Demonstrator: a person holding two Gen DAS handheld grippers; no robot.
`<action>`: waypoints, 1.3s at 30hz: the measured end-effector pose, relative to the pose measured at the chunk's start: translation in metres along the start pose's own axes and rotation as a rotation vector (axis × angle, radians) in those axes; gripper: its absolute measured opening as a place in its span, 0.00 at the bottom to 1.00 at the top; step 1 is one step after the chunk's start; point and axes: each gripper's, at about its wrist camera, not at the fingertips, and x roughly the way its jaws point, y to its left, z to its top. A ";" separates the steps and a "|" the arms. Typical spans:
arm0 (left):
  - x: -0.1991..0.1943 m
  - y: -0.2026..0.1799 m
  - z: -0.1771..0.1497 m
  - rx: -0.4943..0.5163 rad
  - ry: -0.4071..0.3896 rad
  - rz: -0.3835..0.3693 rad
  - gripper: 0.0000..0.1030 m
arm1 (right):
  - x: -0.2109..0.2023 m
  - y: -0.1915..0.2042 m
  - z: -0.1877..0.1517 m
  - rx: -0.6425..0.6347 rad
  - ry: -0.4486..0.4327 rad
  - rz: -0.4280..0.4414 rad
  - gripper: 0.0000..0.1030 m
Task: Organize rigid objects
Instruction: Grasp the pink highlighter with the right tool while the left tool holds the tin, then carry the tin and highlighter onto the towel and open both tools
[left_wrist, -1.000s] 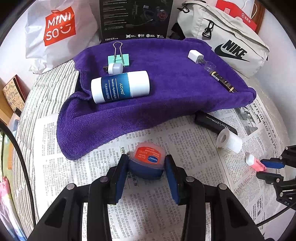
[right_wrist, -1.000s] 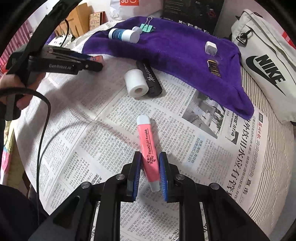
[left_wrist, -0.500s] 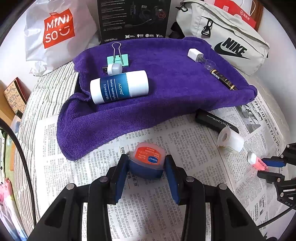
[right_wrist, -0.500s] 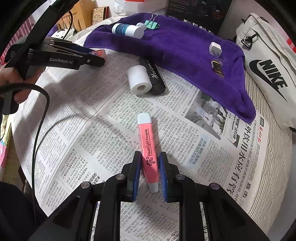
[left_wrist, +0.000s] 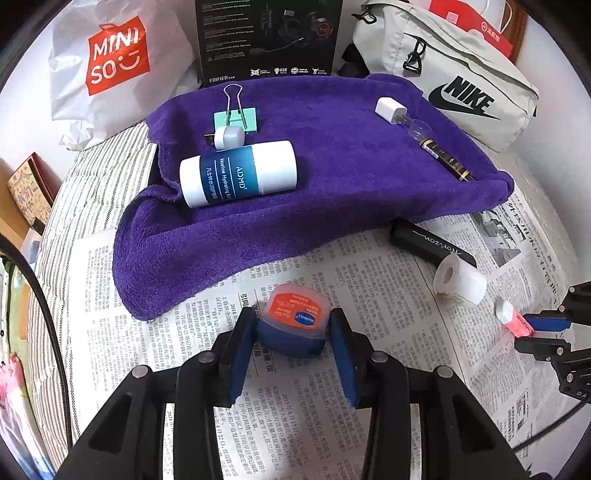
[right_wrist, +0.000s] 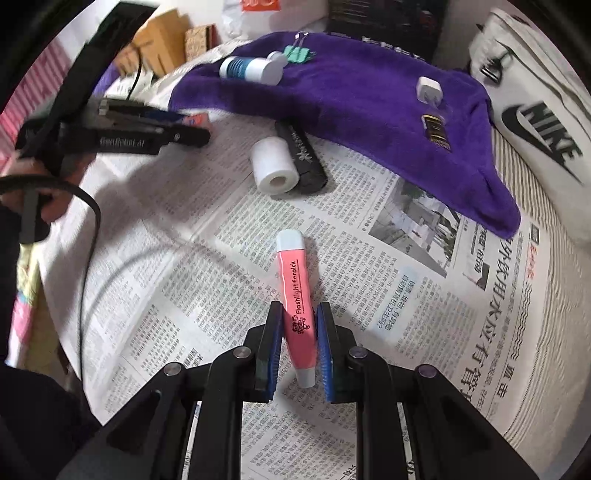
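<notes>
Standing beside the newspaper-covered surface (right_wrist: 424, 295), I see both tools loaded. The left tool (left_wrist: 291, 332) is clamped on a small blue jar with an orange lid (left_wrist: 295, 325), low over the paper just in front of the purple towel (left_wrist: 332, 177). The right tool (right_wrist: 300, 343) is closed narrow on a pink tube (right_wrist: 297, 295), gripping it near its lower end, so most of its length sticks out ahead of the pads.

That long overhang looks like the main risk: the tube could pivot or slide out during a quick swing toward the towel. The round jar might squirt from its flat pads if they relax. On the way over, either load could knock the white roll (right_wrist: 274, 166) and black case (right_wrist: 301, 158), and the roll would likely trundle off.
</notes>
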 end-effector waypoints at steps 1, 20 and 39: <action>0.000 0.001 0.001 -0.005 0.004 -0.001 0.37 | -0.001 -0.001 0.000 0.007 -0.002 -0.007 0.17; -0.003 0.002 -0.003 -0.019 -0.007 -0.011 0.37 | 0.004 -0.024 0.009 0.113 -0.022 -0.015 0.16; -0.035 0.014 -0.003 -0.058 -0.066 -0.044 0.37 | -0.028 -0.047 0.017 0.184 -0.099 0.040 0.16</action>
